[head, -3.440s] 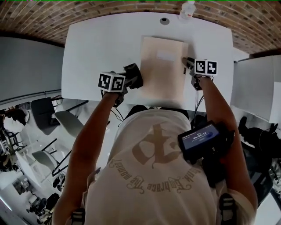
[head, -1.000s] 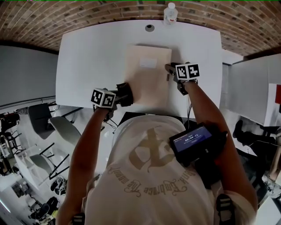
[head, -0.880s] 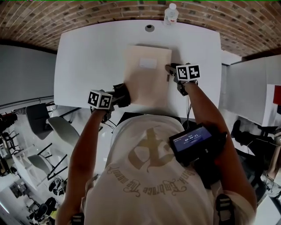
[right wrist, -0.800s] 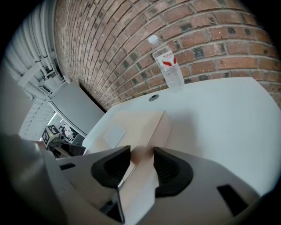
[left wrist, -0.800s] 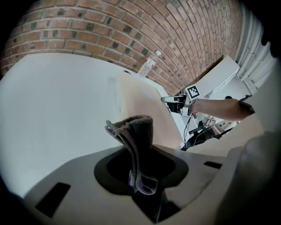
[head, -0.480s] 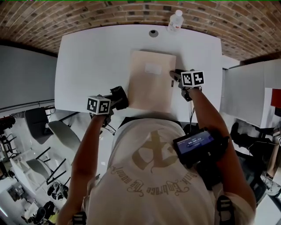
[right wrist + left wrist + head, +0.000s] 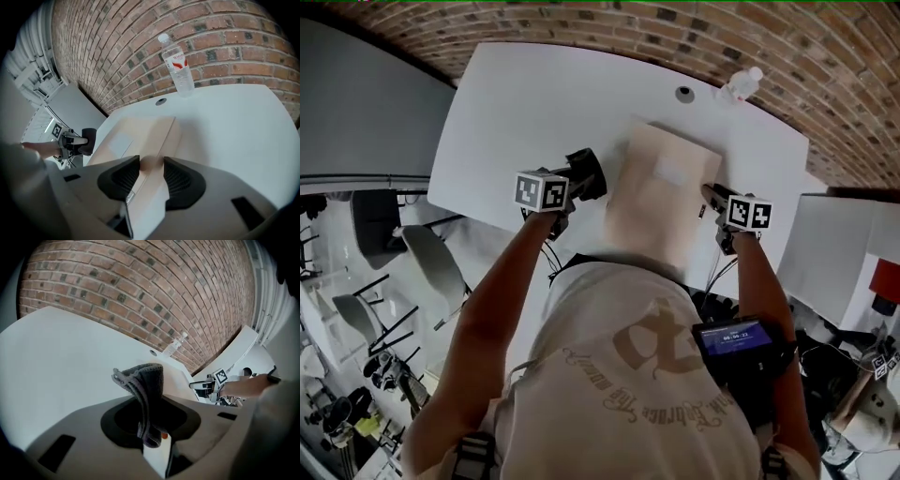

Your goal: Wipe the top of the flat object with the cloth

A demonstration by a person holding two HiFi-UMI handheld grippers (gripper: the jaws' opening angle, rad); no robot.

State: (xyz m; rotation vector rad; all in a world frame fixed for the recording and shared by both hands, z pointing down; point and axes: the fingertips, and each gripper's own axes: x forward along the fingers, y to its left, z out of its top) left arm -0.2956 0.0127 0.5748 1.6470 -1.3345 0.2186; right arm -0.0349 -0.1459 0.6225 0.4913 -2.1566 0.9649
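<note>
1. Firstly, left gripper [image 7: 151, 423]: fingers [image 7: 118, 420] pinched on a folded dark grey cloth [image 7: 146, 380]. The free bunch of fabric stands out past the tips, presumably so that the cloth and not the fingers meets the surface.
2. Right gripper [image 7: 151, 169]: ribbed fingers [image 7: 123, 180] closed on the right-hand edge of the flat cardboard parcel [image 7: 136, 133]. This is judged to be a steadying hold, so the parcel cannot slide while it is wiped.
3. Flat cardboard parcel: tan, with a pale label on its top face. It lies flat on the white desk [image 7: 534, 103], directly in front of the person.
4. Cloth, position: just beside the parcel's left edge, over bare desk and not on the parcel's top. The wipe is judged not yet begun; the next move calls for carrying the cloth across onto the top face.
5. Water bottle [image 7: 178, 65]: upright at the desk's far edge, against the brick wall [image 7: 140, 47]. The cable hole [image 7: 161, 101] sits beside it. Both are clear of the parcel.
6. Hidden or unclear:
   - The parcel's near end is cut off by the person's shirt [image 7: 628, 356] in the head view.
   - No view settles whether the cloth touches the desk.
   - The label's print is too small to read.
</note>
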